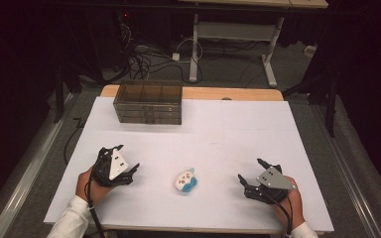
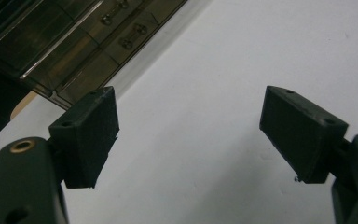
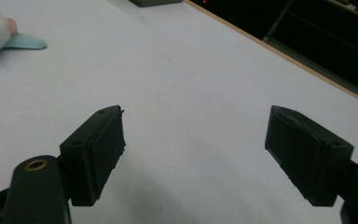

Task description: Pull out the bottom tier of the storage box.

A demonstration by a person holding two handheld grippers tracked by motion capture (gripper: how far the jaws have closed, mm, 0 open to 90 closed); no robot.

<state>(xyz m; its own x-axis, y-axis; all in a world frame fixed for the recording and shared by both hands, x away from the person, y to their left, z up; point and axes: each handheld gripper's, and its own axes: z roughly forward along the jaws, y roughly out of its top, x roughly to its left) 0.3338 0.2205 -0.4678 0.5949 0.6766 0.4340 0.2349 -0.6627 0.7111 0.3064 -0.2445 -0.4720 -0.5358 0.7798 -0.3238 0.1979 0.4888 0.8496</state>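
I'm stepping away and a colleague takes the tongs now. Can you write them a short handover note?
Left tongs: open, holding nothing, low over the white table.
Right tongs: open, holding nothing.
Small white and blue plush toy lies between the two tongs, untouched.
Dark see-through drawer box stands at the far left of the table, drawers shut.
Done: nothing visible.
Left: likely grasping the toy.

Both grippers' fingers (image 2: 86,135) spread wide
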